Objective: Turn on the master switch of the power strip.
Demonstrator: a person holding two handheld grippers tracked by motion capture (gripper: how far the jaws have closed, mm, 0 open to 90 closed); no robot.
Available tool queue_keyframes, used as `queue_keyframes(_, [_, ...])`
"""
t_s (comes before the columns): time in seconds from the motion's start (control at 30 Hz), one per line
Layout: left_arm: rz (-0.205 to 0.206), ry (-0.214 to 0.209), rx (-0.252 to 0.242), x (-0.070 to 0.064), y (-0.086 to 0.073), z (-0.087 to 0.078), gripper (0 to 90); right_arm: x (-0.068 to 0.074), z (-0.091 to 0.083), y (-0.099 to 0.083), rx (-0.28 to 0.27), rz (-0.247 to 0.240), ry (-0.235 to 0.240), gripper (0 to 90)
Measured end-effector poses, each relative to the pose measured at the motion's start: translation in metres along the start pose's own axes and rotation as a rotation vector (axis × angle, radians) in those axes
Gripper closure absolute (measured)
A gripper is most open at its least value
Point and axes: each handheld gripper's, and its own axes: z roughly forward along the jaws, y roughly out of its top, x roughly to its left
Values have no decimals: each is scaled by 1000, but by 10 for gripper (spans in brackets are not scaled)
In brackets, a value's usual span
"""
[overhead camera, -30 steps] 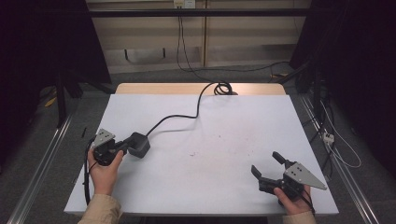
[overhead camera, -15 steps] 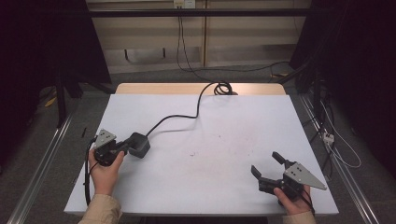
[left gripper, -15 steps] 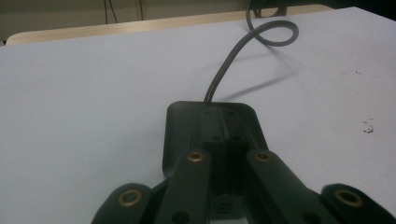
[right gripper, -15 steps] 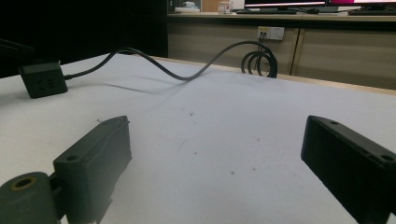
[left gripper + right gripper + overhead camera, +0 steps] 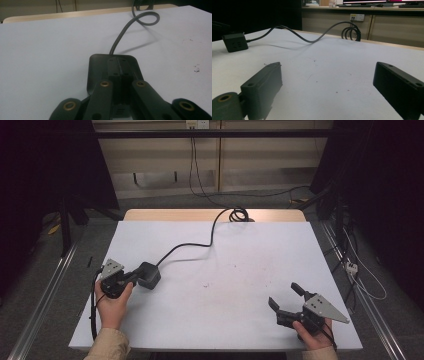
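Left gripper (image 5: 131, 278), jaws pressed together, rests against the black power block (image 5: 148, 274) at the table's (image 5: 240, 330) left side; we trace its cable (image 5: 200, 245) to the far edge. Right gripper (image 5: 286, 297), jaws spread, holds nothing near the front right corner.

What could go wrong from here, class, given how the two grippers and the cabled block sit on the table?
1. The left gripper sits closed against the black block; pulling may tighten its cable and tug the coil at the far edge.
2. The right gripper is open near the table's front edge, far from helping.
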Motion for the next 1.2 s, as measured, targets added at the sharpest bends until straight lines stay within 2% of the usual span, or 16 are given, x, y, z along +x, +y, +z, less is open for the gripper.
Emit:
queue_keyframes(0.27, [-11, 2, -1, 0, -1, 0, 900, 0, 0, 0, 0, -2, 3, 77])
queue_keyframes(0.57, [5, 11, 5, -1, -1, 0, 900, 0, 0, 0, -1, 0, 1, 77])
queue_keyframes(1.2, [-1, 15, 6, -1, -2, 0, 900, 1, 0, 0, -2, -3, 4, 77])
